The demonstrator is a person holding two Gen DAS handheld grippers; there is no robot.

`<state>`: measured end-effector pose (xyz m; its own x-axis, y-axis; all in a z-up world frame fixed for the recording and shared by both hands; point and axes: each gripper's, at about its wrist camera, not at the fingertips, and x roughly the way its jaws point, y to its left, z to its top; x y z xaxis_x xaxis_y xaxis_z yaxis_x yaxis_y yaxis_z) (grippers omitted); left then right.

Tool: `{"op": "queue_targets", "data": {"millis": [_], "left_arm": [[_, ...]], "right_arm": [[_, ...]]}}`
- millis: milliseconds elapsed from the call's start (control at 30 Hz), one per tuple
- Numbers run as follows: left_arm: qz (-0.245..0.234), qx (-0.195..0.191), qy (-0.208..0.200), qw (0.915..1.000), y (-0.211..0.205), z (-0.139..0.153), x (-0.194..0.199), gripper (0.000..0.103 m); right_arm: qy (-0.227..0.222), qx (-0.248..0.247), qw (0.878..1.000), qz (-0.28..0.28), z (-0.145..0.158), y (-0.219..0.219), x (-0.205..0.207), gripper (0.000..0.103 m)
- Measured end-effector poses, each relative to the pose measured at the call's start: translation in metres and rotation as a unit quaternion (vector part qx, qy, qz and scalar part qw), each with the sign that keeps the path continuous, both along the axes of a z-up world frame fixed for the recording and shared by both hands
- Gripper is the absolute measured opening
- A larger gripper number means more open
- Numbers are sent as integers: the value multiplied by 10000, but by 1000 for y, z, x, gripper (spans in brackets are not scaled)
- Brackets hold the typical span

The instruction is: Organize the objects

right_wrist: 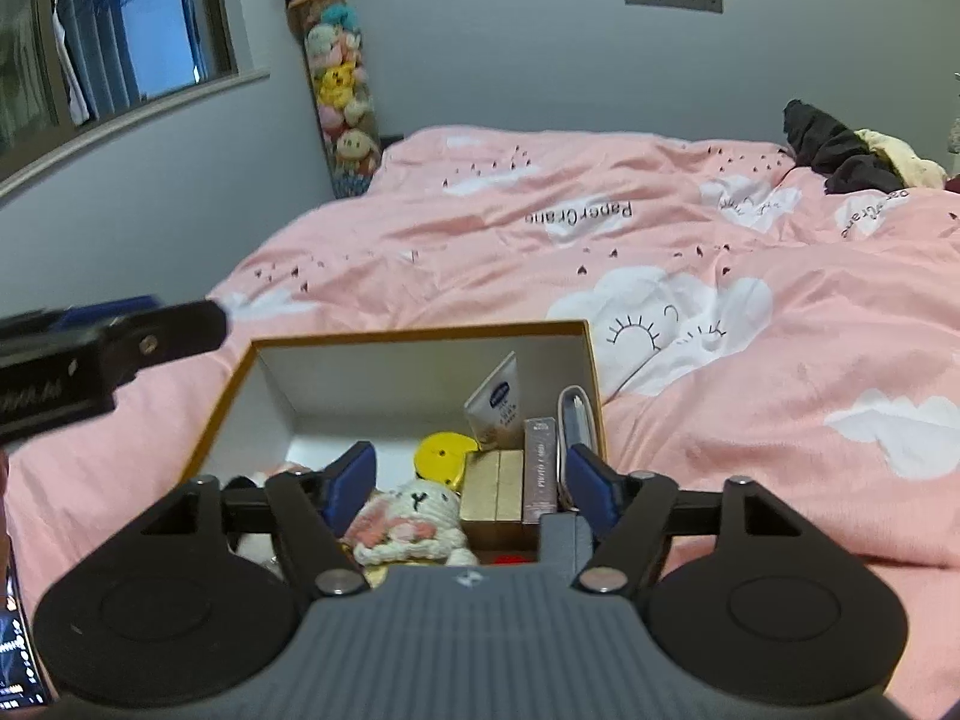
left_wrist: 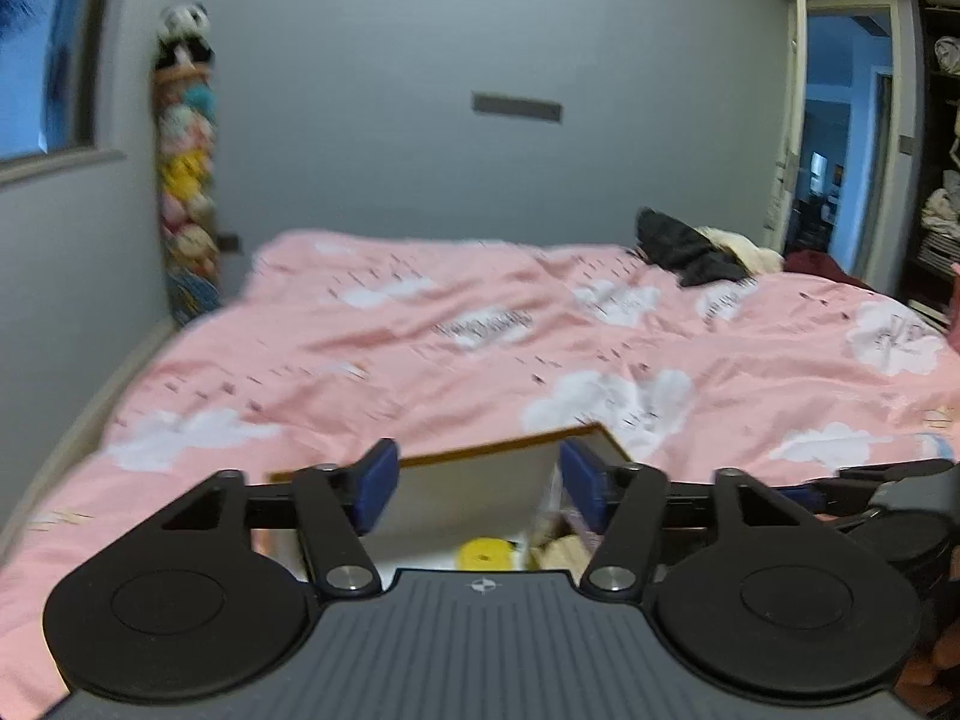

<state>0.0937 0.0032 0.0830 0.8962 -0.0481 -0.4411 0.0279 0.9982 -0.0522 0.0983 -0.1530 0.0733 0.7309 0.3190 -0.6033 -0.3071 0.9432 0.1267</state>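
Right gripper (right_wrist: 471, 483) hung wide, empty, over packed box (right_wrist: 591, 360); knitted bunny (right_wrist: 414, 519) directly beneath. Left gripper (left_wrist: 477, 483) wide, empty. Risk: descending fingers snagging bunny, toppling tube (right_wrist: 497, 402).

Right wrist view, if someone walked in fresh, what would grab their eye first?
The open cardboard box with a gold rim on the pink cloud-print bedspread, right ahead of the open right gripper. Inside it, a white crocheted bunny lies at the near side, beside a round yellow disc and small gold boxes. In the far corner stands a tall column of plush toys.
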Motion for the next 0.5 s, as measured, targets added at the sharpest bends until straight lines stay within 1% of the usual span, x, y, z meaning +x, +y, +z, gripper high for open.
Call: {"op": "queue_targets", "data": {"millis": [33, 67, 133, 200, 267, 333, 433, 500], "left_arm": [[95, 22, -66, 9999, 2, -1, -6, 80], [203, 22, -66, 9998, 5, -2, -10, 82], [364, -13, 47, 9993, 11, -7, -18, 82], [527, 38, 208, 9984, 16, -18, -23, 82], [738, 153, 394, 9964, 17, -31, -25, 82], [872, 180, 530, 9946, 20, -43, -27, 82], [1006, 73, 865, 9911, 25, -60, -26, 82], [1040, -90, 1037, 9891, 32, -70, -27, 82]], "right_arm": [[-61, 27, 10000, -54, 1, 1, -5, 79], [-115, 43, 9999, -94, 1, 2, -9, 81], [-206, 53, 9996, -162, -1, 3, -17, 82], [-269, 51, 9994, -233, -6, 5, -23, 87], [-255, -17, 9993, -281, -12, 7, -26, 88], [-218, -142, 9993, -267, -19, 11, -29, 89], [-190, -314, 9990, -271, -30, 16, -29, 89], [-165, -406, 9986, -284, -37, 19, -27, 89]]}}
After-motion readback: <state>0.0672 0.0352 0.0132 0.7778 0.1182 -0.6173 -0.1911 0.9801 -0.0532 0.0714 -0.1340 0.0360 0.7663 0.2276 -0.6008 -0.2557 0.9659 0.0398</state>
